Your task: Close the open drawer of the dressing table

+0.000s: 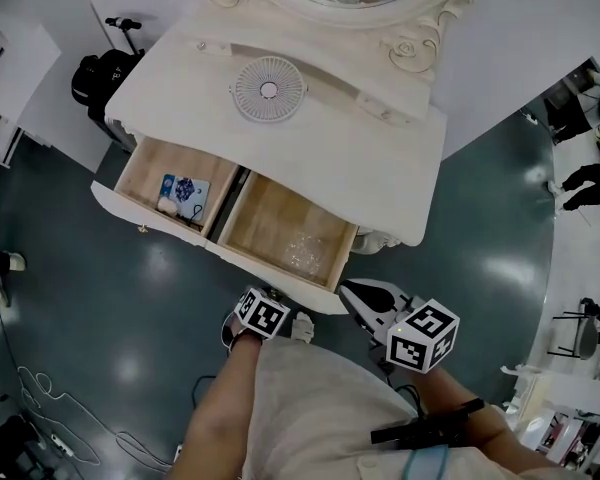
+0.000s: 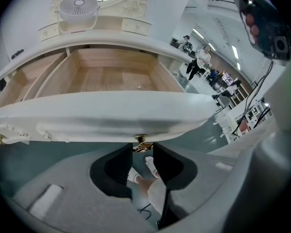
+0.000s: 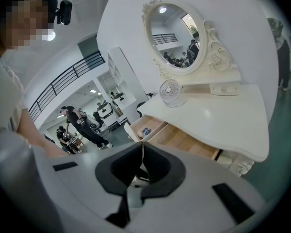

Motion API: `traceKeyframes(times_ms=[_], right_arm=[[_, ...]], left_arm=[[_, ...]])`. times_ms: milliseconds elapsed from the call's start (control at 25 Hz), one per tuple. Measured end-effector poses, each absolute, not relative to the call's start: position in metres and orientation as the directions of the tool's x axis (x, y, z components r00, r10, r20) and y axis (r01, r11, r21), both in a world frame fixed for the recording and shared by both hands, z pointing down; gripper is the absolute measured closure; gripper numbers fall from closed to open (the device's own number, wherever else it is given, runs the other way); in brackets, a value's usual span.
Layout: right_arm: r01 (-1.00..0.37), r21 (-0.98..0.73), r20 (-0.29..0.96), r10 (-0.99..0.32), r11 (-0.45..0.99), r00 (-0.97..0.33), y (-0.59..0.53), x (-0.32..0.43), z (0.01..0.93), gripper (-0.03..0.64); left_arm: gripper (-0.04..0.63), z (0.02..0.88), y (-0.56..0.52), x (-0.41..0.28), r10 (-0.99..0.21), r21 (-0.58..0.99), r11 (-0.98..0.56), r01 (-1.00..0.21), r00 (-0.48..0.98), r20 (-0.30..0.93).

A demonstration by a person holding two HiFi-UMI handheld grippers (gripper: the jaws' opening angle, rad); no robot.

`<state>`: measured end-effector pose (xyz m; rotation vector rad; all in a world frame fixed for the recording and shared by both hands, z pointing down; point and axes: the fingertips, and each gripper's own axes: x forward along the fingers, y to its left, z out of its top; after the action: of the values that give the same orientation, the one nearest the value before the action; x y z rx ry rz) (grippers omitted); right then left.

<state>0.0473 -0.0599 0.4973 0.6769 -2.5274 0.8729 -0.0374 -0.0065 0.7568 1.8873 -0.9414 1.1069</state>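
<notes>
The cream dressing table (image 1: 380,158) has its wide wooden drawer (image 1: 280,230) pulled out toward me, with two compartments. A blue packet (image 1: 185,190) lies in the left one. My left gripper (image 2: 142,150) points down under the drawer's white front (image 2: 111,115). Its jaws stand apart, and the small gold knob (image 2: 142,143) sits right between the tips with no clear pressing. Its marker cube (image 1: 263,313) shows just below the drawer front. My right gripper (image 3: 142,147) hangs to the right, away from the drawer, its tips together on nothing.
A round white fan (image 1: 269,90) stands on the tabletop below the oval mirror (image 3: 172,30). A black bag (image 1: 100,73) sits left of the table. Cables (image 1: 40,408) trail over the dark floor. People (image 3: 80,125) stand far off in the room.
</notes>
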Motion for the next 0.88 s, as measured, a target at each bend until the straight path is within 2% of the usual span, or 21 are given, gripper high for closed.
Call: traceKeyframes(times_ms=[880], right_arm=[[-0.593,-0.479,0.521,-0.334,0.647,-0.785,-0.07,0.064,0.507,0.6]], left_arm=[[0.459,0.756,-0.045,-0.029,-0.213,0.216,-0.458,-0.863,0.342,0.915]])
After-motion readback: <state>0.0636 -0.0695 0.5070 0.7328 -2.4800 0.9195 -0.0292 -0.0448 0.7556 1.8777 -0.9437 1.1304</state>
